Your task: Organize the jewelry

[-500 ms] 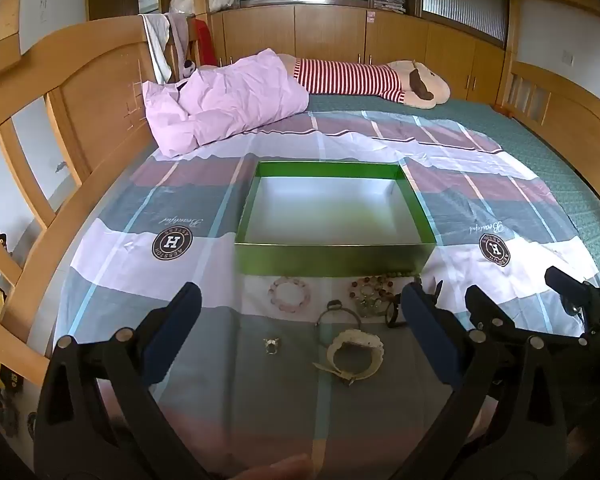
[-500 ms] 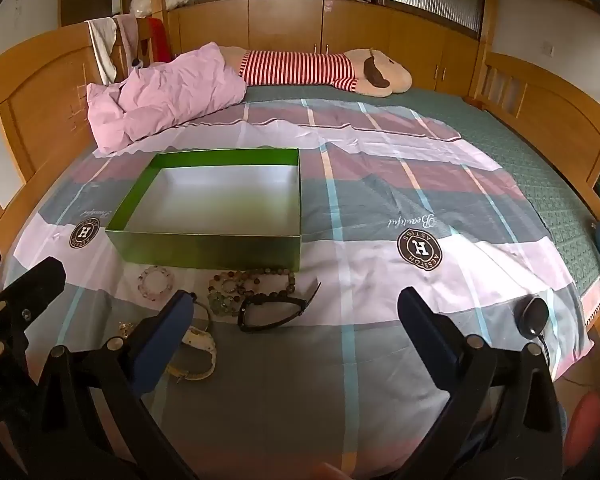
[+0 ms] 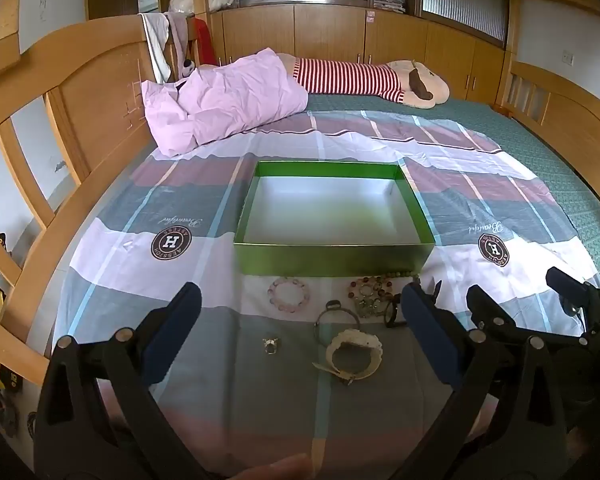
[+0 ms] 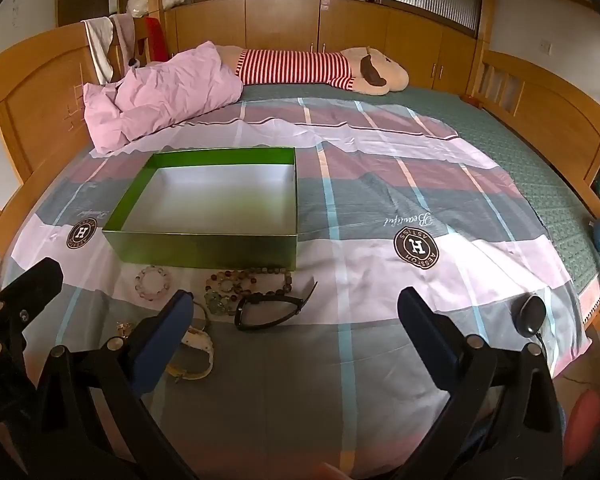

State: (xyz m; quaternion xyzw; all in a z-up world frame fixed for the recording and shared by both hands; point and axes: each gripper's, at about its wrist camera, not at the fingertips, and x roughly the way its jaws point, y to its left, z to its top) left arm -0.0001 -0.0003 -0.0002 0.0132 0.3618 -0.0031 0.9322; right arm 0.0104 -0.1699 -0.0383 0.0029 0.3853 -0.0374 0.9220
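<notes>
An empty green box (image 3: 332, 258) (image 4: 204, 248) with a pale inside sits on the bedspread. Jewelry lies in front of it: a pink bead bracelet (image 3: 289, 291) (image 4: 153, 282), a heap of brown bead strands (image 3: 374, 286) (image 4: 246, 280), a thin metal bangle (image 3: 336, 318), a small ring (image 3: 271, 345), a cream watch (image 3: 354, 354) (image 4: 196, 354) and a black watch (image 4: 270, 310). My left gripper (image 3: 300, 300) hovers open over the ring and bangle, holding nothing. Lower right of the pieces, my right gripper (image 4: 294, 304) is open and empty as well.
The bed has wooden rails on both sides. A pink pillow (image 3: 224, 100) and a striped plush toy (image 3: 364, 80) lie at the far end. A black mouse-like device (image 4: 532, 314) rests near the right edge of the bedspread. The right gripper shows in the left wrist view (image 3: 520, 292).
</notes>
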